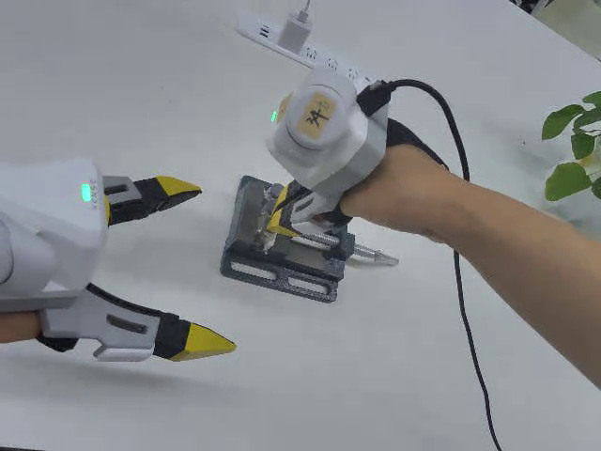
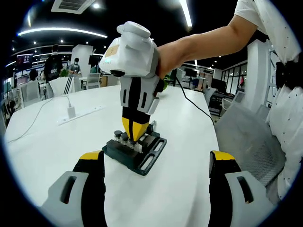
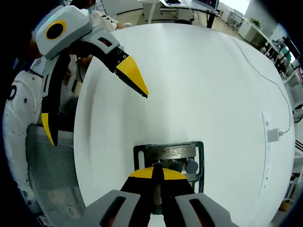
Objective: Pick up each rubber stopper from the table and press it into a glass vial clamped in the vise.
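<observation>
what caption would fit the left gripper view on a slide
Right gripper, jaws together, tips down onto the vise on the white table, seen between the jaws of the open left gripper.

My right gripper (image 1: 275,225) points straight down, jaws pressed together, forearm (image 1: 507,235) reaching in from the right; my left gripper (image 1: 212,269) hovers near-left, jaws spread wide.

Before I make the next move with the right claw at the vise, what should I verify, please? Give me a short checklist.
1. Right claw is above the vise: ok.
2. Right claw is shut: ok.
3. Stopper between its tips: cannot tell.
4. Left claw open, apart from the vise: ok.
5. Vise flat on the white table: ok.
</observation>
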A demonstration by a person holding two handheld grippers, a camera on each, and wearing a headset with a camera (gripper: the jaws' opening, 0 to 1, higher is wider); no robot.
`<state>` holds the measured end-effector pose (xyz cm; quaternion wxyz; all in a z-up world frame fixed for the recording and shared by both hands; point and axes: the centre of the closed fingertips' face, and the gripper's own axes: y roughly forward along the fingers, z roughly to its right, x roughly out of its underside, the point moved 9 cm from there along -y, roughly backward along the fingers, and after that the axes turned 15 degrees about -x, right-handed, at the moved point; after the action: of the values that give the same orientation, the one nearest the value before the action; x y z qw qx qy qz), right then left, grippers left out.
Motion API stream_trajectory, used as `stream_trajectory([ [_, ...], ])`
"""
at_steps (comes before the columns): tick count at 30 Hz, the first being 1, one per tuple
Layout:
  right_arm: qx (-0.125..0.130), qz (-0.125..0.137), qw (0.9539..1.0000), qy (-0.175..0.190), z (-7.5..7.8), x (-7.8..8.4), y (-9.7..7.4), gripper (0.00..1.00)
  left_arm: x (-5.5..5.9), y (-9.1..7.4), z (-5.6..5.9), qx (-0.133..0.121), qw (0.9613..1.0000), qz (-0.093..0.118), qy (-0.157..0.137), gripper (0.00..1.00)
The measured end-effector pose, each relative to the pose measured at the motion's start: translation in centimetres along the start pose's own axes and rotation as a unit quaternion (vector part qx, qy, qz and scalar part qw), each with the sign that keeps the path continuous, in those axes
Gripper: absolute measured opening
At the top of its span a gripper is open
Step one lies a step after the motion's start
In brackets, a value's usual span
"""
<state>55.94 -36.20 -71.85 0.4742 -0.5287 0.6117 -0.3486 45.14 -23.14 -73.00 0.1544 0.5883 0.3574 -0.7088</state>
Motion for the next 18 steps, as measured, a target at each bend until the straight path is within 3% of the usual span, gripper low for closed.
stream_trajectory([
  [11, 0.016, 0.038, 0.9991, 0.007, -0.5, 0.6, -0.1, 0.00, -0.3, -0.6, 0.3, -0.004, 1.0000, -0.005, 0.006, 0.91],
  [18, 0.025, 0.066, 0.9974, 0.011, -1.0, 1.3, -1.1, 0.00, -0.4, -0.8, 0.3, -0.003, 0.9999, -0.011, 0.012, 0.91],
])
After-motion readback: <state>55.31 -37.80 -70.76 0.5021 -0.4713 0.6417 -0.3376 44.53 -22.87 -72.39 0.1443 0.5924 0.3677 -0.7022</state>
